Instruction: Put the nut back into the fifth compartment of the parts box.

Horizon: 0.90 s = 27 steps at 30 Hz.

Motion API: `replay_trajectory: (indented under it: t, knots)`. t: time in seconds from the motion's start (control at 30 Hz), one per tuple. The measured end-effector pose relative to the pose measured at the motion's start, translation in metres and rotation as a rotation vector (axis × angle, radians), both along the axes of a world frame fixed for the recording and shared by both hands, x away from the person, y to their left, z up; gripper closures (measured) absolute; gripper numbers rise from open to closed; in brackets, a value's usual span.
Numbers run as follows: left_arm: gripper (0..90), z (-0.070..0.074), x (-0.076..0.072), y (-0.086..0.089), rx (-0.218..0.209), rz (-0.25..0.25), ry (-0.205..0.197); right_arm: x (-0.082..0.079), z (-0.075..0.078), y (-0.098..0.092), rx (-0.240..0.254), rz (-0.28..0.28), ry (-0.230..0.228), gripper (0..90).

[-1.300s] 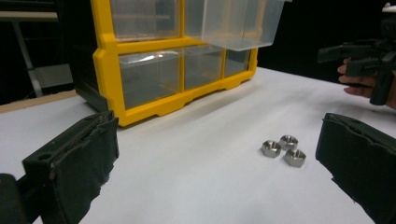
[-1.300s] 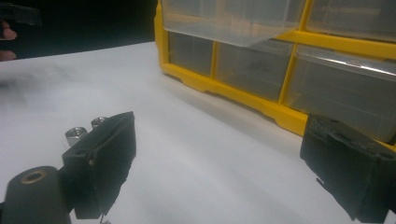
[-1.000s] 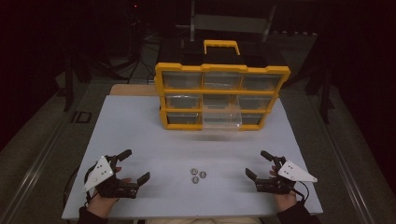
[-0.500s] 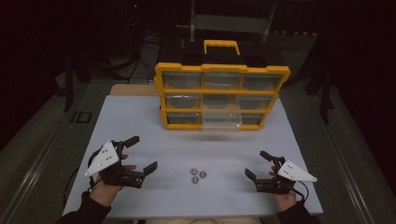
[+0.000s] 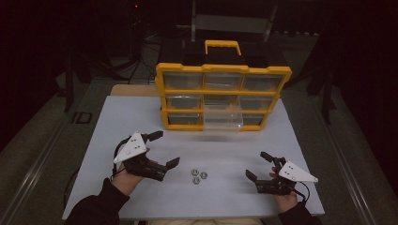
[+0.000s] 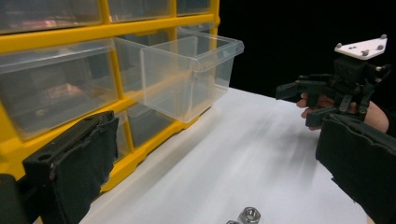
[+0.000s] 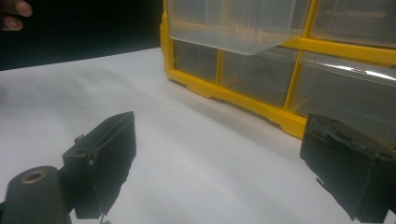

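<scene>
I'm holding both tools low over the near edge of the table (image 5: 141, 112), one in each hand. Left tool (image 5: 164, 150) is spread wide, nothing between its jaws, and I'm angling it in toward the middle. Right tool (image 5: 259, 165) is also spread, holding nothing, sitting near the table's right corner and pointing left.

The nuts (image 5: 198, 176) are lying loose on the table between the two tools, three in a tight cluster, touching or nearly so. They're just beside my left tool's lower jaw tip, to its right, and well apart from the right tool. In the left gripper view the nuts (image 6: 250, 216) are showing at the bottom edge between the jaws, so I'm judging the left tool is the one lining up for a pick; jaws wide probably to clear the cluster before closing on one nut.

Farther back, the organizer (image 5: 223, 96) is standing upright across the table, yellow frame, clear drawers, handle on top. One drawer (image 5: 223, 117) in the middle column is pulled out toward me and looks empty. I'm guessing it's left open as the drop spot for the nuts. From the left gripper view the drawer (image 6: 187, 70) is sticking out past the frame, above table level, so a nut would need lifting over its rim.
</scene>
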<state>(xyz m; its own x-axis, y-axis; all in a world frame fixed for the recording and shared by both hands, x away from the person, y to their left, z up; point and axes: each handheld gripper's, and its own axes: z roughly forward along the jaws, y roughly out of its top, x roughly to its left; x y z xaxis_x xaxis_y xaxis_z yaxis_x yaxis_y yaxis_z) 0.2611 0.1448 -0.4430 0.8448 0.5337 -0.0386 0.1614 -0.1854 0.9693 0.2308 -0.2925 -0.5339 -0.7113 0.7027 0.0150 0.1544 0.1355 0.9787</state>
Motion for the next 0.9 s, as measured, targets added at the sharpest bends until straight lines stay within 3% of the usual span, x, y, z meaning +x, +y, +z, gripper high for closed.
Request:
replay_trajectory:
  t: [0.13, 0.17, 0.23, 0.27, 0.3, 0.5, 0.63, 0.77, 0.9]
  knots:
    - [0.0, -0.003, 0.005, -0.008, 0.006, -0.009, 0.026, 0.000, 0.000, 0.000, 0.002, 0.003, 0.005, 10.7]
    - [0.0, -0.007, 0.008, -0.013, 0.012, -0.023, 0.056, 0.000, 0.000, 0.000, 0.003, 0.003, 0.006, 10.7]
    - [0.0, -0.009, 0.009, -0.017, 0.020, -0.025, 0.056, 0.001, -0.001, 0.000, 0.004, 0.004, 0.010, 10.7]
    - [0.0, -0.012, 0.009, -0.020, 0.033, -0.034, 0.055, 0.001, -0.001, 0.000, 0.004, 0.004, 0.010, 10.7]
    - [0.0, -0.017, 0.010, -0.028, 0.072, -0.042, 0.070, 0.001, -0.001, 0.000, 0.002, 0.007, 0.012, 10.7]
    - [0.0, -0.034, 0.011, -0.045, 0.132, -0.099, 0.104, 0.001, -0.001, 0.000, 0.003, 0.013, 0.011, 12.8]
    - [0.9, -0.040, 0.012, -0.050, 0.151, -0.116, 0.124, 0.001, -0.001, 0.000, 0.000, 0.016, 0.010, 12.8]
    - [8.0, -0.049, 0.013, -0.054, 0.182, -0.143, 0.150, 0.001, -0.001, 0.001, -0.001, 0.018, 0.010, 12.8]
    - [14.4, -0.057, 0.015, -0.056, 0.208, -0.136, 0.168, 0.001, -0.001, 0.001, 0.003, 0.019, 0.015, 12.9]
